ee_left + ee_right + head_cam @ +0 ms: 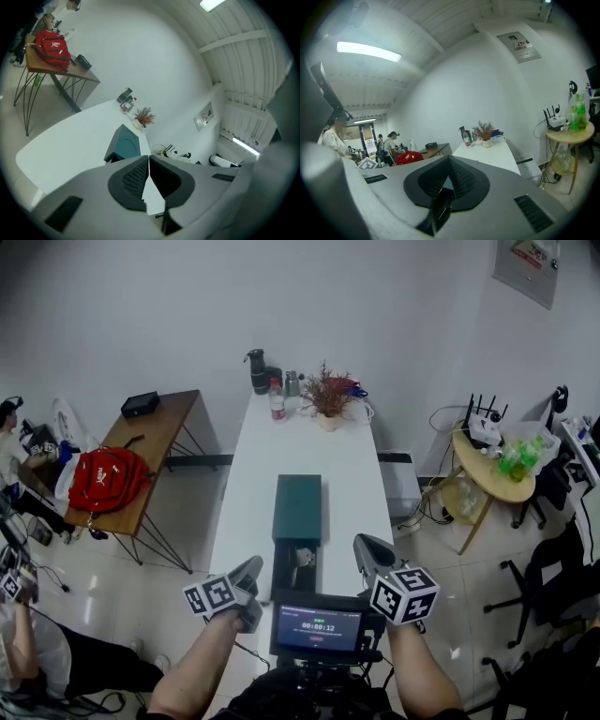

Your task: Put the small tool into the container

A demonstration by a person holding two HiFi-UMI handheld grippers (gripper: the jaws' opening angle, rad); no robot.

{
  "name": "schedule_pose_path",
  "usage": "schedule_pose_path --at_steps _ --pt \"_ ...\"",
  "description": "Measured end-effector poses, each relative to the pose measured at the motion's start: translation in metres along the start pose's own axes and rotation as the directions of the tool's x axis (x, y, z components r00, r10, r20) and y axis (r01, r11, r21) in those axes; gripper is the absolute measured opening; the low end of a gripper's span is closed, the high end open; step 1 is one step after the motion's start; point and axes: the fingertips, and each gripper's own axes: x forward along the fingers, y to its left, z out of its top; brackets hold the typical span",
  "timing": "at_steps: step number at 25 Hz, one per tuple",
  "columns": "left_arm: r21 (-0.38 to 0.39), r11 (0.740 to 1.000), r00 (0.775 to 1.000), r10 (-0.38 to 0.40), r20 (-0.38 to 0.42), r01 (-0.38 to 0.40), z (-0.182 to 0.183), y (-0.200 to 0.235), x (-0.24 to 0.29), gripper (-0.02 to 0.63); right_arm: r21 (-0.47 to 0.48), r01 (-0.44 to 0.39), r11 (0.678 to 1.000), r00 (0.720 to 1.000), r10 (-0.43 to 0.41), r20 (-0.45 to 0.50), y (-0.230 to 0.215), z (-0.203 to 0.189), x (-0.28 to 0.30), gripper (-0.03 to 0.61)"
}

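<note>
A dark green container [297, 506] lies lengthwise in the middle of the long white table [246, 521]. At its near end is a dark open part with a small pale object [302, 557] in it; I cannot tell what that object is. My left gripper [253, 566] hangs to the left of that open end, and its pads meet with nothing between them [149, 158]. The container [124, 143] shows just beyond its tips. My right gripper [363, 546] is level with it on the right, its tips touching and holding nothing [449, 160].
Bottles [277, 399], a dark jug [257, 370] and a dried plant [328, 395] stand at the table's far end. A wooden side table [155, 442] with a red bag [107, 478] is at the left, a round table [492, 470] at the right. A small screen [319, 626] sits between my arms.
</note>
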Motion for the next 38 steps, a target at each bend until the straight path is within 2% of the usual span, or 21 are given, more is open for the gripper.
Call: schedule_pose_path --at_steps 3,8,16,22,30,32,35,38 --pt "0.055 0.996 0.997 -0.071 -0.003 0.071 0.008 -0.013 -0.007 0.009 -0.003 -0.002 1.000 1.000 0.002 0.009 0.002 0.003 0.002 0.009" --pt "0.100 0.984 0.988 -0.150 0.035 0.146 0.021 -0.031 -0.022 0.011 -0.019 -0.009 1.000 1.000 0.010 0.011 0.009 0.005 0.002 0.009" --pt "0.272 0.948 0.980 -0.188 0.071 0.163 0.051 -0.069 -0.041 0.011 -0.044 -0.023 0.999 0.999 0.024 0.033 0.008 0.022 -0.001 0.009" --pt "0.415 0.906 0.971 -0.168 0.168 0.085 0.078 -0.112 -0.063 0.011 -0.043 -0.061 0.997 0.997 0.063 0.045 0.004 0.030 -0.009 0.009" --pt "0.564 0.822 0.956 -0.100 0.276 -0.076 0.074 -0.159 -0.084 0.009 -0.056 -0.124 0.991 0.990 0.127 0.059 -0.023 0.031 -0.032 0.008" --pt "0.564 0.819 0.952 -0.081 0.296 -0.106 0.067 -0.162 -0.085 0.009 -0.062 -0.154 0.986 0.986 0.157 0.058 -0.025 0.027 -0.036 0.009" --pt "0.532 0.834 0.939 -0.055 0.340 -0.144 0.063 -0.164 -0.087 0.009 -0.070 -0.191 0.979 0.980 0.194 0.045 -0.024 0.025 -0.041 0.009" --pt "0.513 0.837 0.929 -0.017 0.370 -0.189 0.060 -0.165 -0.088 0.011 -0.090 -0.224 0.970 0.972 0.229 0.045 -0.023 0.029 -0.048 0.008"
